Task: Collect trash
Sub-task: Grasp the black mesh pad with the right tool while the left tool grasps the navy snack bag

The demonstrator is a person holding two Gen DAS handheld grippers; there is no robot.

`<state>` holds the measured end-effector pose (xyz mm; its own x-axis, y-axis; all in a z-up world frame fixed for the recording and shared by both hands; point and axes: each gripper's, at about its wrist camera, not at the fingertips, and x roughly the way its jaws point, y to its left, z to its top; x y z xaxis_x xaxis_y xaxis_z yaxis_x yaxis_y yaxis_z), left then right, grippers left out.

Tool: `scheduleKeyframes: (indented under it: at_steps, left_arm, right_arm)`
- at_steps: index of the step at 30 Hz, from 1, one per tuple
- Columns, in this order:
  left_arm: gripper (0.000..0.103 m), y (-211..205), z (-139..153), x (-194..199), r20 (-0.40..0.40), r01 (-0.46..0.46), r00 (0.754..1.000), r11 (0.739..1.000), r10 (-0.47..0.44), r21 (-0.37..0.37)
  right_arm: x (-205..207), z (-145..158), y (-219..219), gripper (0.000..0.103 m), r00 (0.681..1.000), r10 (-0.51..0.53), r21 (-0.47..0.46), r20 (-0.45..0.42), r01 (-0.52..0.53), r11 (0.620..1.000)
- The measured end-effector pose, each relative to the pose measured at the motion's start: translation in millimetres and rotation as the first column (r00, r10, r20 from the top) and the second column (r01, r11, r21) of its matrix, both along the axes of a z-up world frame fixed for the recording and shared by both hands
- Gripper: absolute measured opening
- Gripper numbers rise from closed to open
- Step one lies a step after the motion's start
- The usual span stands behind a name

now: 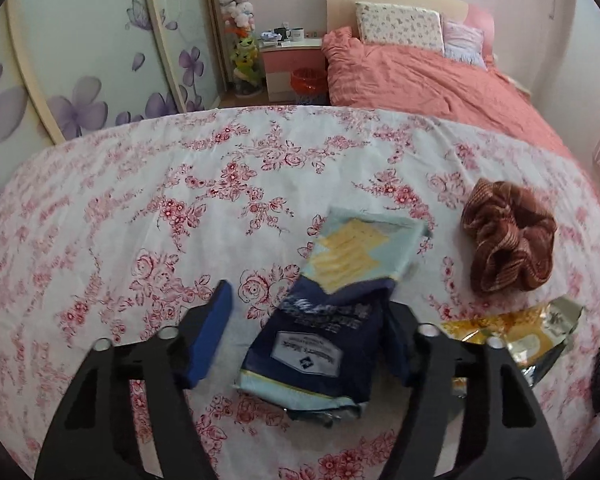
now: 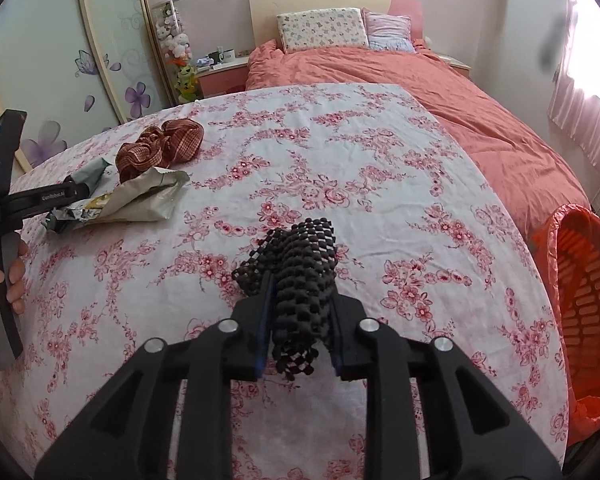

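Note:
In the left wrist view my left gripper [image 1: 304,328] is open, its jaws wide on either side of a dark blue and pale green snack wrapper [image 1: 332,312] lying on the floral cloth. A gold foil wrapper [image 1: 520,336] lies just right of it. In the right wrist view my right gripper [image 2: 298,312] is shut on a rolled piece of black mesh [image 2: 300,280], held above the cloth. The left gripper [image 2: 40,200] shows at the far left by the foil wrapper [image 2: 140,200]. An orange trash basket [image 2: 584,304] with an orange liner stands at the right.
A brown striped scrunchie [image 1: 508,240] lies on the floral table cloth [image 1: 140,200]; it also shows in the right wrist view [image 2: 160,148]. Beyond the table is a bed with a salmon duvet [image 2: 440,92], a nightstand [image 1: 292,64] and a wardrobe with purple flowers [image 1: 80,80].

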<state>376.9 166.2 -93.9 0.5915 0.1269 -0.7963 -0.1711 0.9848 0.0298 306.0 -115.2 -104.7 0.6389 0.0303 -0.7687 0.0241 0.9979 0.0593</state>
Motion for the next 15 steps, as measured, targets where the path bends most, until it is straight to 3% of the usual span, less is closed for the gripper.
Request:
scheduleKeyframes:
  at_steps: [3, 9, 15]
  left_arm:
    - [0.045, 1, 3, -6, -0.001, -0.009, 1.000, 1.000, 0.009, -0.009]
    - [0.044, 6, 10, -44, 0.025, -0.020, 0.999, 1.000, 0.021, -0.023]
    - [0.044, -9, 19, -98, 0.059, 0.036, 0.998, 0.999, -0.035, -0.016]
  right_arm:
    - [-1, 1, -3, 0.018, 1.000, 0.006, 0.031, -0.005, -0.006, 1.000]
    - [-14, 7, -5, 0.014, 1.000, 0.006, 0.047, 0.014, -0.007, 0.999]
    - [-26, 4, -6, 0.015, 1.000, 0.008, 0.045, 0.011, -0.008, 0.999]
